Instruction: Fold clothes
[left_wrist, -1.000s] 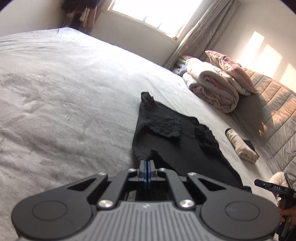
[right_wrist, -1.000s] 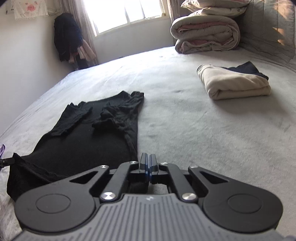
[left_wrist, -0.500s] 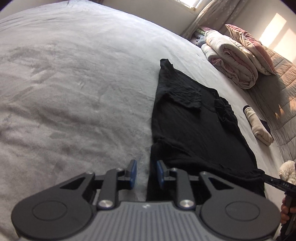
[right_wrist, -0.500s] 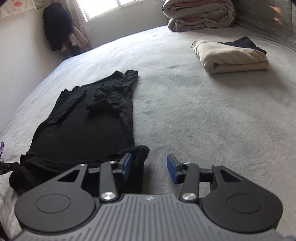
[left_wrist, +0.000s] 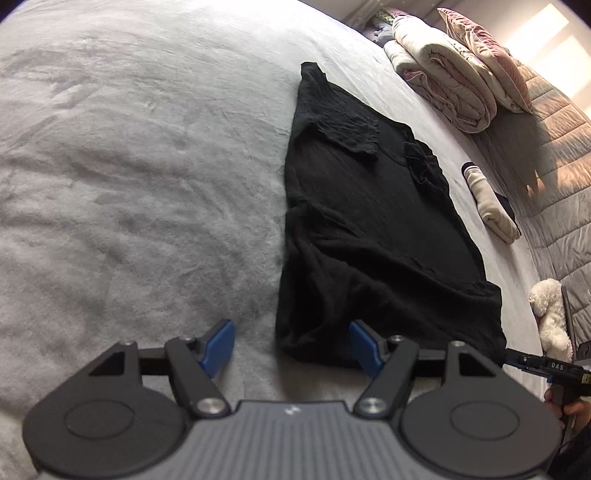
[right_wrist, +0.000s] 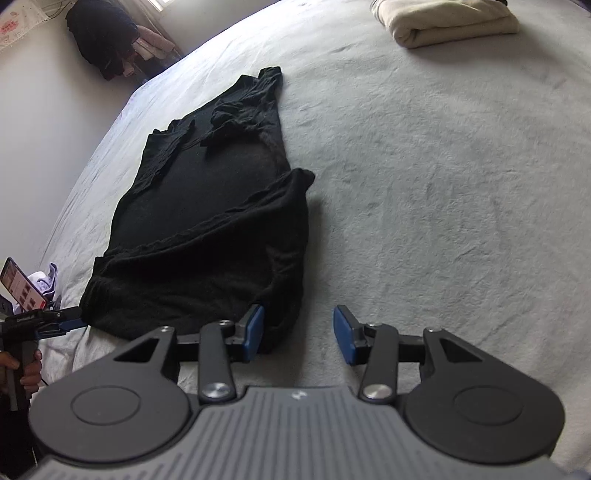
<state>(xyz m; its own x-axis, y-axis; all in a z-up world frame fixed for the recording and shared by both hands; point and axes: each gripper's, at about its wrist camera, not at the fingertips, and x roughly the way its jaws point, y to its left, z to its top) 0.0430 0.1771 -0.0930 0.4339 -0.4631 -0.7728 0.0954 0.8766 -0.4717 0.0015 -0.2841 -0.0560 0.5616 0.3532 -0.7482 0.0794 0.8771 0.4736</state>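
Black cotton, a shirt (left_wrist: 373, 229) lying flat on the bed (left_wrist: 129, 166), its near hem bunched in a loose roll. The left gripper (left_wrist: 291, 343) has just been opening and stands wide, the hem's corner between its pads but unpinched; the right gripper (right_wrist: 298, 334) is parted too, gripping nothing. The risk, I'd say: that soft roll slumps or drags crooked if a pad snags it. The grey sheet looks grippy; a folded cream garment (right_wrist: 448, 18) and a rolled quilt (left_wrist: 443, 74) lie beyond.
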